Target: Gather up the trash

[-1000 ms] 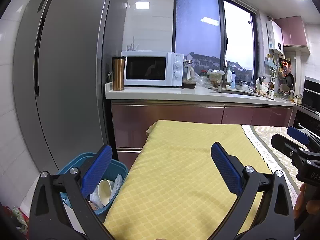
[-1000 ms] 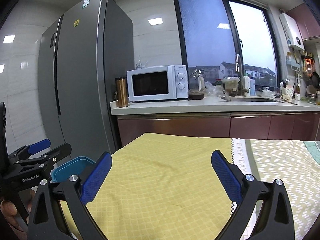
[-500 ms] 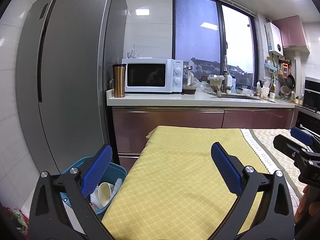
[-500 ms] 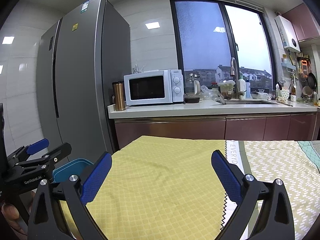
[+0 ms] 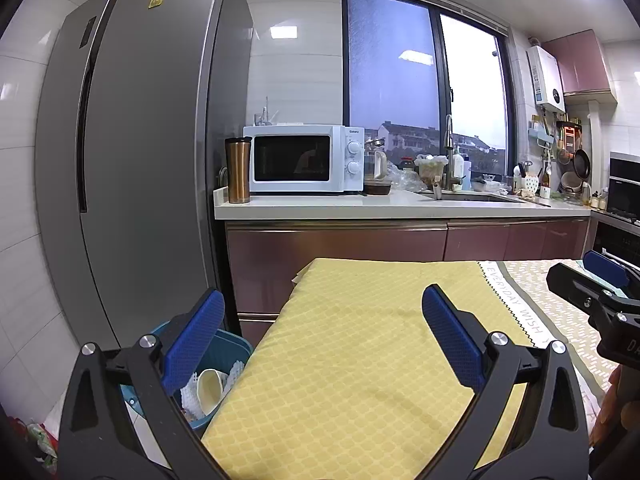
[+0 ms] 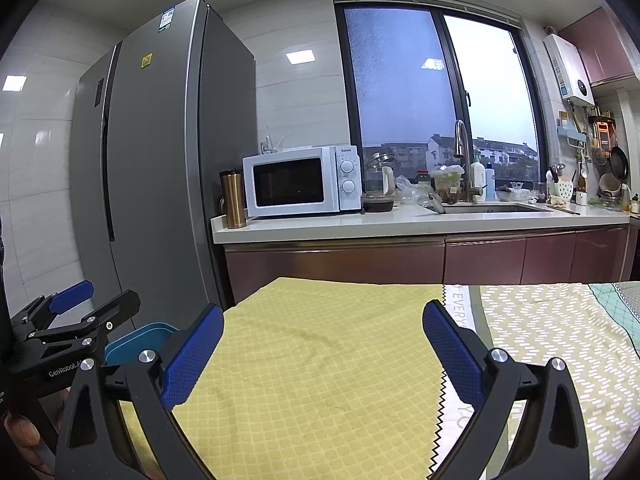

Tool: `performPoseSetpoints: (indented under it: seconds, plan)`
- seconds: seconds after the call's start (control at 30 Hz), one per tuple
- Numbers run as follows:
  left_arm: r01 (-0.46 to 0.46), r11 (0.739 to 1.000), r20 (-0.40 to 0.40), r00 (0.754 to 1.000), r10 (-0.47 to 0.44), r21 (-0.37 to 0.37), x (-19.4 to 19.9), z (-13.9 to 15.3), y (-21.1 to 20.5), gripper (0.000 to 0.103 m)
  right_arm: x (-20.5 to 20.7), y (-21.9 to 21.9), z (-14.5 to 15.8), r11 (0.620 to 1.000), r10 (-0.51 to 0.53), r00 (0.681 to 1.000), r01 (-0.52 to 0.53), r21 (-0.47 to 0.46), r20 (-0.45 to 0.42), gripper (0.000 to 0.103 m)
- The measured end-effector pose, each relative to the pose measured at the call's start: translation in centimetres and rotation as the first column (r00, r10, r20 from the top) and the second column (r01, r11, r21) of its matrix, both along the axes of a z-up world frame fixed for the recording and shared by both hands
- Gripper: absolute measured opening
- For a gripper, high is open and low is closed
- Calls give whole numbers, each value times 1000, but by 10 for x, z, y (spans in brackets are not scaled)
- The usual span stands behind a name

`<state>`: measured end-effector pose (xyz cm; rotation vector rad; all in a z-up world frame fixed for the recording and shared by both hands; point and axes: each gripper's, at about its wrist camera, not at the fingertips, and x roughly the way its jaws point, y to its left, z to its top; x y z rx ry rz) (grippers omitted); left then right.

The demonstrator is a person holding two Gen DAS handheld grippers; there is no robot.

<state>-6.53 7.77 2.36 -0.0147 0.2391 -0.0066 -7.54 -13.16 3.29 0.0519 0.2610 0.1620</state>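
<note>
I have both grippers raised over the yellow tablecloth, and over the last second the cameras have tipped up: the counter, the microwave and the fridge now sit lower and fuller in each view, while the cloth fills less of the bottom. My left gripper is spread wide with nothing between its blue pads, and my right gripper is likewise released and empty. The trash I can make out lies in the blue bin on the floor at about eight o'clock in the left wrist view, just beside the table's near-left corner: a pale paper cup and white foam netting rest inside it. From the right wrist only the bin's rim shows, at about eight o'clock behind the other gripper. On the cloth itself I see no litter at all, and the patterned cloth at three o'clock looks bare too. I read this as a pull-back after a drop, with the collection near its end or finished. Before calling it done I would pan down, since the near edge of the table is hidden behind my own tongs.
</note>
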Motion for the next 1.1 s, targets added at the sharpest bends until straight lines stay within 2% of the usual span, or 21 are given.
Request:
performPoseSetpoints:
  seconds: [1.1]
  plan:
    - [-11,1000,11,1000,11,-3,-3,0,-4,97,-1,-3,1,1000,-9,1000,9,2,3,96]
